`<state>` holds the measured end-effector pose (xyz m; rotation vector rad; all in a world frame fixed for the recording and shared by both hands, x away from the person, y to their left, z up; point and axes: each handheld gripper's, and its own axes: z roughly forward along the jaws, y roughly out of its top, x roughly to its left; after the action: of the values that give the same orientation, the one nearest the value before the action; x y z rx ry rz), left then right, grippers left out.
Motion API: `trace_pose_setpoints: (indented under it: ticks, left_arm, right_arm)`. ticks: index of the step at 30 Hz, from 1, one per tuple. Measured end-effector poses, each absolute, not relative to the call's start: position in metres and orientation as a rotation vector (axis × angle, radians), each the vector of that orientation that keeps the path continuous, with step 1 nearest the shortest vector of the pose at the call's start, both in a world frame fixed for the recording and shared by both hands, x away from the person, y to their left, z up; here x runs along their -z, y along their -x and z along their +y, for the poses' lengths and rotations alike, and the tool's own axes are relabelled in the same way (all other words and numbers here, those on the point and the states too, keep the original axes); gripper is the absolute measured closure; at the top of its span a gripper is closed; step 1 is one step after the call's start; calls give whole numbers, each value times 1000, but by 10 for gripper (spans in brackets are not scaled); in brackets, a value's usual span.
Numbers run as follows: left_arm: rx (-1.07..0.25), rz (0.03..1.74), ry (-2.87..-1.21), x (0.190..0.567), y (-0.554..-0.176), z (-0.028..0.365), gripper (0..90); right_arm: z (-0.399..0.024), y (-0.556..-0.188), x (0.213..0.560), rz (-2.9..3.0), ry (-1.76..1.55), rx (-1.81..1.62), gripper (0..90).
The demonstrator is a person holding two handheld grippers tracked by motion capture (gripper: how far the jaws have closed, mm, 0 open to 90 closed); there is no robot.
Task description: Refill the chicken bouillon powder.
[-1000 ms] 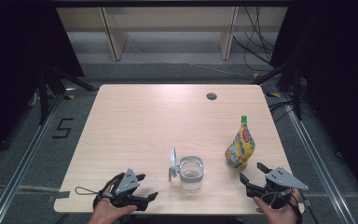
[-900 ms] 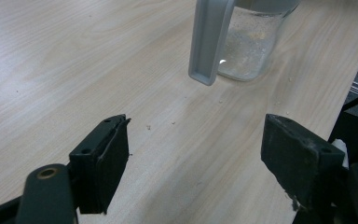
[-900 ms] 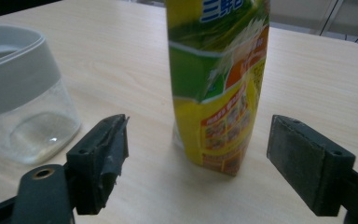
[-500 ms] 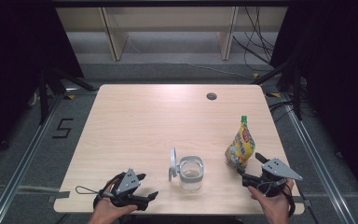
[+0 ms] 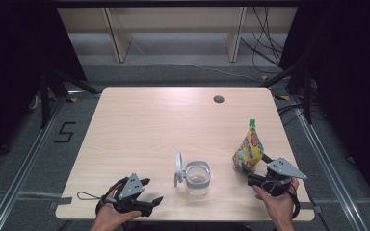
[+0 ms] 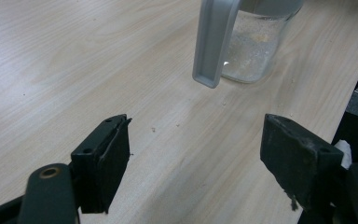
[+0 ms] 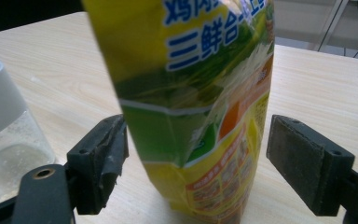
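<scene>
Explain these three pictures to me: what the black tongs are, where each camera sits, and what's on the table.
A person sits at a wooden table and holds a hand tool with two black jaws in each hand.

The wide picture looks down from above.

The other two come from small cameras riding on the tongs.

The left tongs are open over bare wood, facing a glass jar with its grey lid flipped up and a little white powder inside.

The right tongs are open around a standing yellow-green pouch. One jaw is very close to it, but nothing is gripped yet.
</scene>
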<state>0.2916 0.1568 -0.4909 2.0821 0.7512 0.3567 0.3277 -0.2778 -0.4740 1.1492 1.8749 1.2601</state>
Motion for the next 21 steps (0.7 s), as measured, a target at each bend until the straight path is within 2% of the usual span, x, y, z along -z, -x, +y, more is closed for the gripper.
trace_pose_setpoints:
  ticks: [8,11,21]
  left_arm:
    - [-378,717,-2099,489,-292,159,239]
    - [-360,755,-2077,491,-291,158,239]
    - [-356,742,-2073,492,-290,157,242]
  right_arm:
    - [-279,-335,476,1865,-1144,-1247,276]
    - [-277,-337,477,1877,-1183,-1271,381]
    - [-285,-336,471,1928,-1114,-1251,524]
